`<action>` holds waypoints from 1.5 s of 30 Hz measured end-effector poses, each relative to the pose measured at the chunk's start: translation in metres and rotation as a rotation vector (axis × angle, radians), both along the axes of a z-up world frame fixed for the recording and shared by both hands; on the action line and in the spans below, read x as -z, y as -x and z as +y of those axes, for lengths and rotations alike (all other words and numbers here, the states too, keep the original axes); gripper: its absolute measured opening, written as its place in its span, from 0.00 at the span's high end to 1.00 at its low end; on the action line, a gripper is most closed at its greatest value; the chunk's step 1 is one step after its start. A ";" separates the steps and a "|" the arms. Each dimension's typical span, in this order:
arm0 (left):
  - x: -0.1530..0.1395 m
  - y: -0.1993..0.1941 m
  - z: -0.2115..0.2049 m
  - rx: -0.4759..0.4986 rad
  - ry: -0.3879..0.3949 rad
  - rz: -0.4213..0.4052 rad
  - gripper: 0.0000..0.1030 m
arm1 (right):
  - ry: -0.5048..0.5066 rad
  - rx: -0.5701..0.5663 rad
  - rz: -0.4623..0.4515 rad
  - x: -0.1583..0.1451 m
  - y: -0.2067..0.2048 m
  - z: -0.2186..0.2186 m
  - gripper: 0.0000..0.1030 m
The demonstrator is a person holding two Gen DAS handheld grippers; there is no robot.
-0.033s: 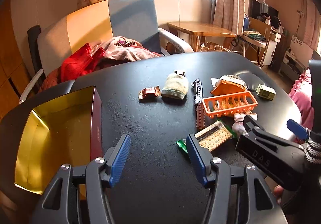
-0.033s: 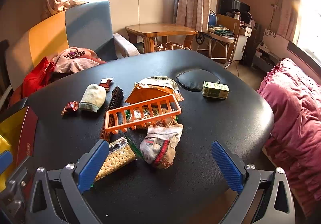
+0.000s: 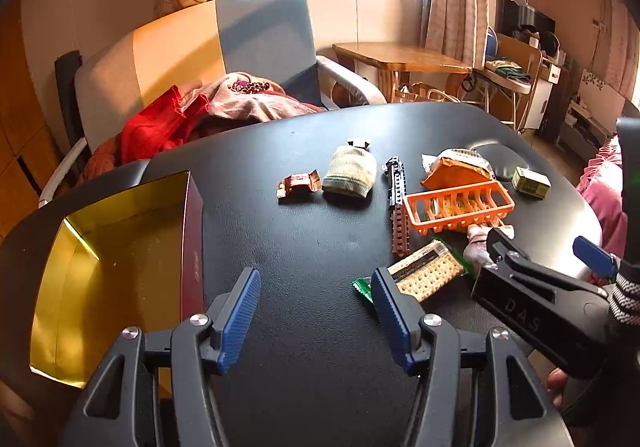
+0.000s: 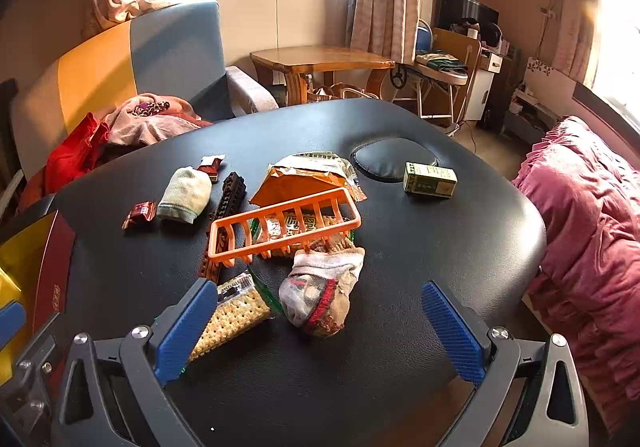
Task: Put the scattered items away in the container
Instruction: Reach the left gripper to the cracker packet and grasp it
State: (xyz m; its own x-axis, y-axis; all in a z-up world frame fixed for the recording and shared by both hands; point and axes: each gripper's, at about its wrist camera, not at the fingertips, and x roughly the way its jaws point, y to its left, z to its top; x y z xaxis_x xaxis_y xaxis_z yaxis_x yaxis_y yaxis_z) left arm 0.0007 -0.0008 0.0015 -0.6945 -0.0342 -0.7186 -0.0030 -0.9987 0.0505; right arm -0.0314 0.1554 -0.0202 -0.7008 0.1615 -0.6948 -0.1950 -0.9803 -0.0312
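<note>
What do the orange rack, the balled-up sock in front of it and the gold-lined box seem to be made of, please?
The orange rack looks like moulded plastic: uniform colour, slotted bars, a slight sheen. The balled-up sock is soft knit fabric, worn and ribbed at the cuff. The gold-lined box appears to be card with a glossy foil lining, judging by its mirror-like reflections and thin dark red wall.
</note>
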 end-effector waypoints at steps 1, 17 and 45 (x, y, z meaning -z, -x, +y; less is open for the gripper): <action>-0.001 0.000 -0.001 0.002 -0.004 0.004 0.43 | 0.000 0.000 -0.002 0.001 0.000 0.000 0.00; 0.011 -0.002 0.000 0.036 0.025 -0.056 0.43 | 0.003 0.004 -0.046 0.016 -0.005 0.014 0.00; 0.058 0.030 0.020 0.242 -0.002 -0.170 0.43 | 0.089 -0.143 -0.173 0.051 0.036 0.063 0.00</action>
State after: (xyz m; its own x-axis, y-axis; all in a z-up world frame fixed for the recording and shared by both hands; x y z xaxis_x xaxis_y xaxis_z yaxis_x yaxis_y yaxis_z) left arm -0.0289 0.0195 -0.0561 -0.5516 0.1194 -0.8255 -0.2491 -0.9681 0.0265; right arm -0.0677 0.2182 -0.0715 -0.5816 0.0012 -0.8135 -0.0528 -0.9979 0.0362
